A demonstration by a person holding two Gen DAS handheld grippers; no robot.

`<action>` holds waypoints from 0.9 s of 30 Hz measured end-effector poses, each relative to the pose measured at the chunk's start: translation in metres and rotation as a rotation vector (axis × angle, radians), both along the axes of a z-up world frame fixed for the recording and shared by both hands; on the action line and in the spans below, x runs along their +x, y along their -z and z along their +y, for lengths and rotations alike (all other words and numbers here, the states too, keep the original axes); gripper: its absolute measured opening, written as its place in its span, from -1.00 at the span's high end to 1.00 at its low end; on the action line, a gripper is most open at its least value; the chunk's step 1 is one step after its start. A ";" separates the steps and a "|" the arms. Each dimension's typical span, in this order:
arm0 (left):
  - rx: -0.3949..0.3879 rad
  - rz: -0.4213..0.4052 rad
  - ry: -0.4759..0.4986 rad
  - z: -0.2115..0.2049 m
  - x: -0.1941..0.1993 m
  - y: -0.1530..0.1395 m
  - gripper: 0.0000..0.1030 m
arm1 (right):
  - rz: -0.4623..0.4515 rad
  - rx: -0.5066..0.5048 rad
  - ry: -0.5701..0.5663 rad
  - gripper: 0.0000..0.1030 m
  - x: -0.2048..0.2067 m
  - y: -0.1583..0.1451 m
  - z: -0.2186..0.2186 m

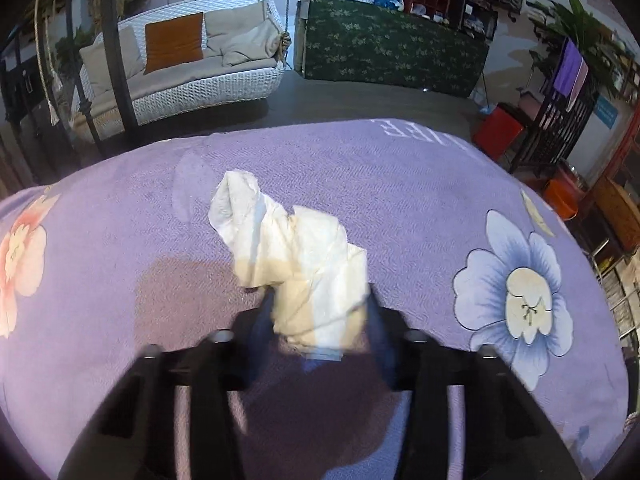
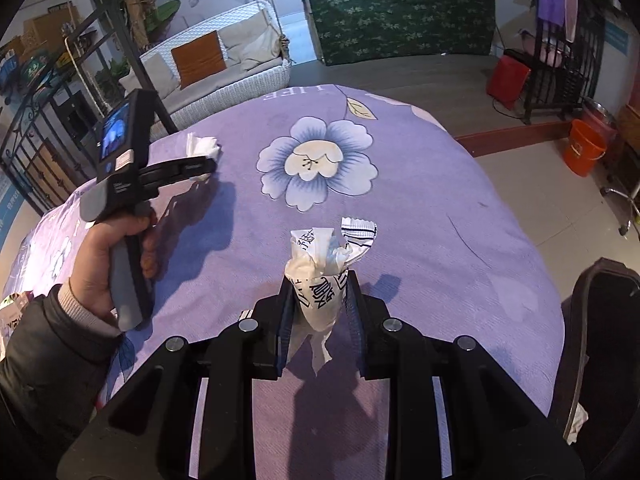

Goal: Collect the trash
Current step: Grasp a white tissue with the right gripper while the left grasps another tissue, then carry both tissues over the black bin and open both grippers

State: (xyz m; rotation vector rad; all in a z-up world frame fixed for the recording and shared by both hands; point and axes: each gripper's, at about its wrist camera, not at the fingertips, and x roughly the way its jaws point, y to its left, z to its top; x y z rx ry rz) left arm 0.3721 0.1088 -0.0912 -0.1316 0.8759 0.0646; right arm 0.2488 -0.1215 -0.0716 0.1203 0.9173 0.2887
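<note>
My left gripper [image 1: 316,300] is shut on a crumpled white tissue [image 1: 296,256] and holds it just above the purple flowered tablecloth [image 1: 120,240]. In the right wrist view the left gripper [image 2: 206,168] shows at the table's left with the tissue [image 2: 202,146] in its jaws. My right gripper [image 2: 320,280] is shut on a white plastic wrapper with black print [image 2: 320,268], stuffed with tissue, above the cloth [image 2: 440,200]. A black bin [image 2: 600,360] stands at the table's right edge with a white scrap inside.
A white wicker swing sofa [image 1: 192,68] and a green-covered counter [image 1: 392,48] stand beyond the table. A red box [image 2: 510,76], a dark metal rack [image 2: 560,60] and an orange bucket [image 2: 584,148] stand on the floor to the right.
</note>
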 end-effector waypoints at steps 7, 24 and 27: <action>-0.004 -0.027 0.019 -0.008 -0.042 -0.008 0.74 | -0.019 0.026 0.001 0.50 -0.010 0.000 -0.002; -0.060 -0.147 0.236 -0.095 -0.174 -0.051 0.74 | -0.101 0.051 0.111 0.50 -0.085 -0.004 -0.073; -0.073 -0.154 0.277 -0.110 -0.187 -0.053 0.74 | -0.108 0.047 0.161 0.50 -0.101 -0.002 -0.097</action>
